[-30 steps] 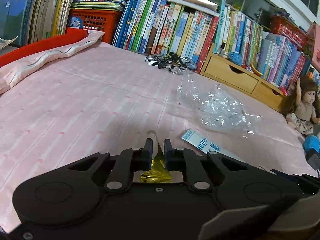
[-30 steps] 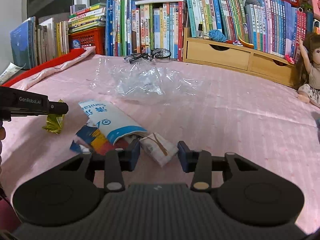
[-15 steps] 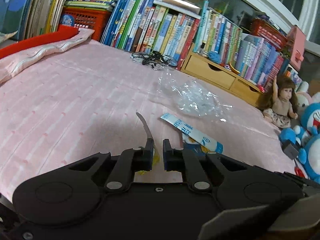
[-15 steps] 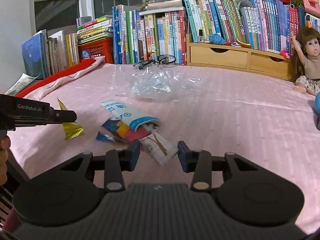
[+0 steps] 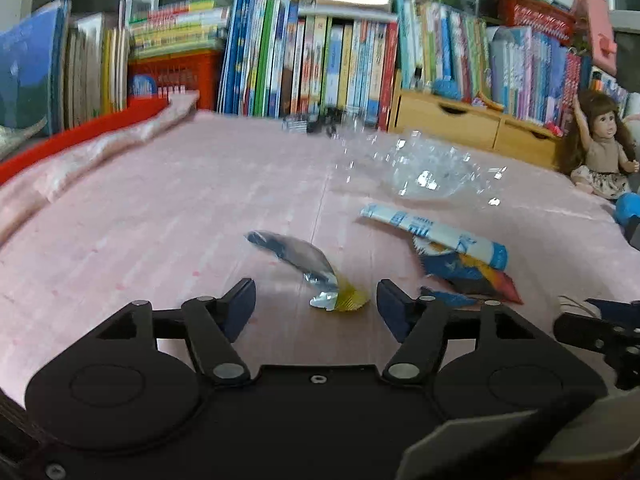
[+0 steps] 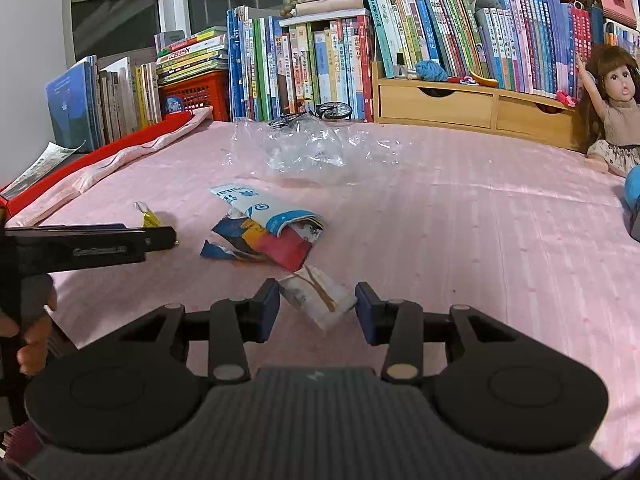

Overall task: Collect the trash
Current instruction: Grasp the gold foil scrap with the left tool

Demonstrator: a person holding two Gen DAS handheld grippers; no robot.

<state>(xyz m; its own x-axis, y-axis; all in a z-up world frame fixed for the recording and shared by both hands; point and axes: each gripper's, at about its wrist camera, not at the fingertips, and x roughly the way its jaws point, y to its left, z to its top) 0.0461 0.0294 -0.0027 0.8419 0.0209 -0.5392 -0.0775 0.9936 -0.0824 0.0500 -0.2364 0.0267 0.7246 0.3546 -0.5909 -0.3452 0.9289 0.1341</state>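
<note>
The left tool [image 5: 316, 298] has just been opening; its jaws stand spread, and the gold wrapper [image 5: 320, 276] lies between them on the pink bed [image 5: 160, 216], touching neither pad. The right tool [image 6: 316, 310] holds a folded white packet [image 6: 318, 296] between its jaws, which sit at its sides. Beyond lies a blue-white packet [image 6: 264, 216] over a torn red-blue wrapper [image 6: 280, 246]. Farther off sits a crumpled clear bag [image 6: 316, 148], then a row of books [image 6: 320, 64] and a doll [image 6: 616, 112].
</note>
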